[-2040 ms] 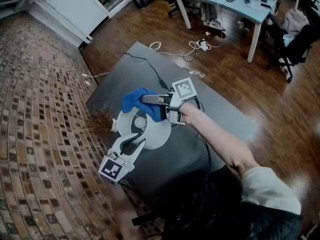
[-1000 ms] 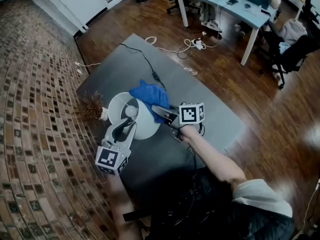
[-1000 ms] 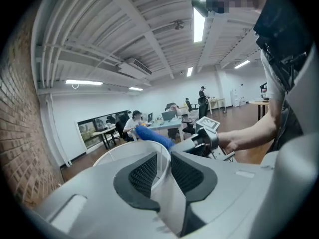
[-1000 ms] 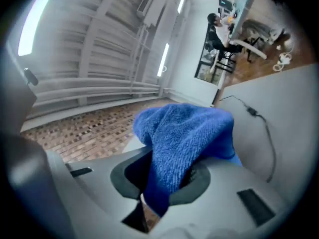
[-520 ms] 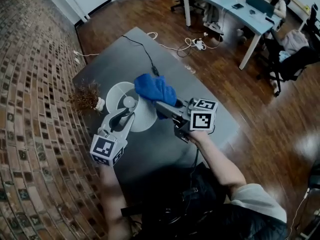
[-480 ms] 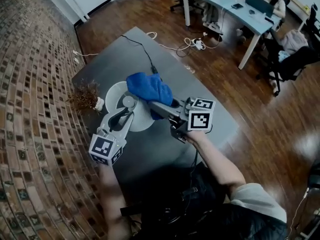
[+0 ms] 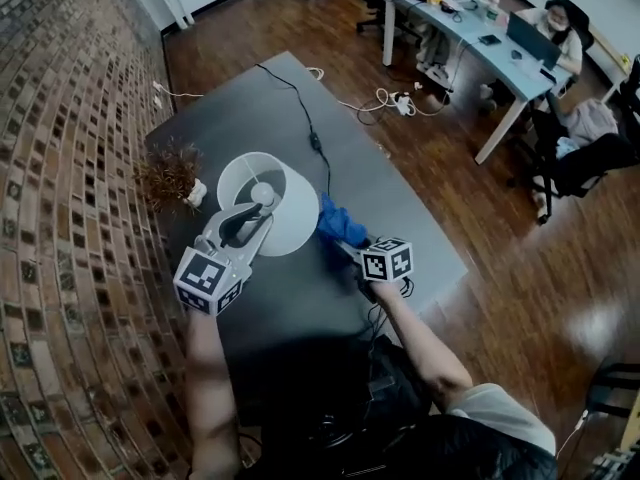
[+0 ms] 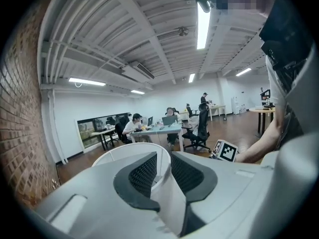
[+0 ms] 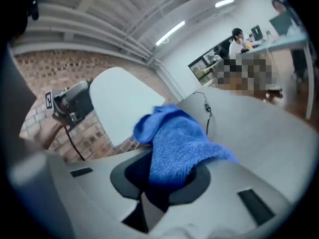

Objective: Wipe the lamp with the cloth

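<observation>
Over the dark table (image 7: 405, 213), right gripper (image 9: 167, 178) clamping cloth (image 9: 182, 143), left gripper (image 8: 163, 169) pinching lamp shade (image 7: 296, 218).

A brick wall (image 7: 60, 168) stands beside the dark worktop (image 7: 395, 203), and a pale desk (image 7: 460, 38) stands further away on the wooden floor (image 7: 560, 268).

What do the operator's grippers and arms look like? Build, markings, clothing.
The left gripper and right gripper have light grey plastic bodies and black textured pads. Each carries a white cube with black square markers. The right arm wears a short light sleeve.
</observation>
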Tool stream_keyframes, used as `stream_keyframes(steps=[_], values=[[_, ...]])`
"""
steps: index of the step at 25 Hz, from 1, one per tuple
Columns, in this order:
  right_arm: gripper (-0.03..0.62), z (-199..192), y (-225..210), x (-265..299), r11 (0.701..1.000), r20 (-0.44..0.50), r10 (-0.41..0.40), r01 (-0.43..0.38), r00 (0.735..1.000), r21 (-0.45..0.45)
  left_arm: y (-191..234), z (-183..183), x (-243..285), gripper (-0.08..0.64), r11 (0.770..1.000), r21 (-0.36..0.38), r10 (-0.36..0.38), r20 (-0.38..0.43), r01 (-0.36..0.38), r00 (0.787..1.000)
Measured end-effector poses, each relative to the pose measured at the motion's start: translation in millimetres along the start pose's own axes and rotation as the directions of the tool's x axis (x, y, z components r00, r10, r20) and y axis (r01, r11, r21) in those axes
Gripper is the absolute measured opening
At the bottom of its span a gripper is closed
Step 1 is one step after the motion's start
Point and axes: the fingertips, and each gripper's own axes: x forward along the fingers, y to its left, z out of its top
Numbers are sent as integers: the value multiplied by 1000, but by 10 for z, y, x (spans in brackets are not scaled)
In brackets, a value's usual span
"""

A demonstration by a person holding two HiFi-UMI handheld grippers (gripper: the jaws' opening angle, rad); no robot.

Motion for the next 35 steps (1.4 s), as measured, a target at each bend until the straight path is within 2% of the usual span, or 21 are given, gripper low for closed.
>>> stream_keyframes(steps=[1, 2, 4, 5, 7, 8, 9, 10, 14, 16, 18, 19, 21, 23, 25, 27, 29, 31, 32, 33, 35], values=[[60, 52, 21, -98, 998, -17, -16, 15, 1000, -60, -2, 9, 1, 89, 1000, -7, -9, 5, 9, 1000], [60, 189, 151, -208, 993, -8, 11, -12, 1000, -116, -2, 24, 2, 89, 1000, -20, -19, 15, 19, 1000], [60, 632, 672, -441, 966, 59, 164, -148, 985, -210, 2, 64, -5, 89, 997, -59, -41, 46, 44, 998], [60, 890, 1005, -555, 941, 110, 260, -226, 959, -253, 8, 83, -16, 88, 995, -83, -54, 63, 59, 997], [61, 1352, 1626, -716, 878, 219, 419, -333, 881, -343, 28, 121, -52, 88, 987, -129, -88, 101, 101, 991], [61, 1506, 1847, -728, 854, 259, 464, -349, 847, -387, 40, 137, -73, 83, 981, -149, -105, 119, 122, 987], [61, 1580, 1980, -671, 837, 281, 484, -345, 828, -425, 51, 149, -91, 68, 976, -166, -117, 135, 139, 984], [61, 1563, 2020, -547, 828, 280, 483, -330, 829, -453, 63, 155, -104, 60, 972, -179, -124, 145, 149, 982], [61, 841, 1630, 12, 840, 162, 417, -311, 895, -444, 64, 133, -107, 51, 972, -177, -130, 146, 155, 981], [61, 294, 1239, 148, 864, 54, 320, -268, 946, -426, 50, 136, -99, 51, 970, -179, -139, 148, 165, 979], [61, -203, 783, 209, 894, -75, 163, -180, 984, -410, 41, 143, -99, 51, 968, -181, -147, 160, 175, 976], [60, -336, 634, 184, 904, -112, 107, -143, 988, -404, 31, 145, -106, 51, 966, -178, -157, 170, 187, 973], [60, -299, 620, 49, 901, -116, 82, -124, 990, -417, 11, 177, -158, 51, 958, -167, -199, 205, 235, 958], [60, -10, 890, -111, 856, -82, 125, -150, 989, -494, 94, 313, -299, 51, 944, -168, -230, 281, 284, 932], [60, 397, 1366, -274, 784, -27, 218, -192, 976, -591, 286, 451, -429, 48, 938, -174, -228, 340, 299, 912], [61, 858, 1956, -433, 716, 59, 326, -206, 943, -667, 397, 442, -425, 48, 939, -141, -258, 313, 314, 914], [61, 1198, 2338, -460, 669, 135, 359, -153, 924, -728, 362, 314, -333, 48, 929, -86, -332, 232, 360, 914], [61, 1293, 2350, -255, 635, 169, 280, -50, 945, -771, 262, 134, -224, 47, 914, -36, -397, 124, 403, 910], [61, 1237, 2255, -95, 625, 173, 219, -3, 960, -781, 224, 56, -176, 15, 911, -10, -409, 75, 411, 909], [61, 1114, 2129, 67, 619, 165, 166, 28, 972, -785, 204, 6, -141, 11, 912, 13, -411, 42, 411, 911], [61, 702, 1825, 322, 607, 105, 86, 31, 991, -794, 202, -19, -116, 2, 911, 25, -413, 22, 412, 911]])
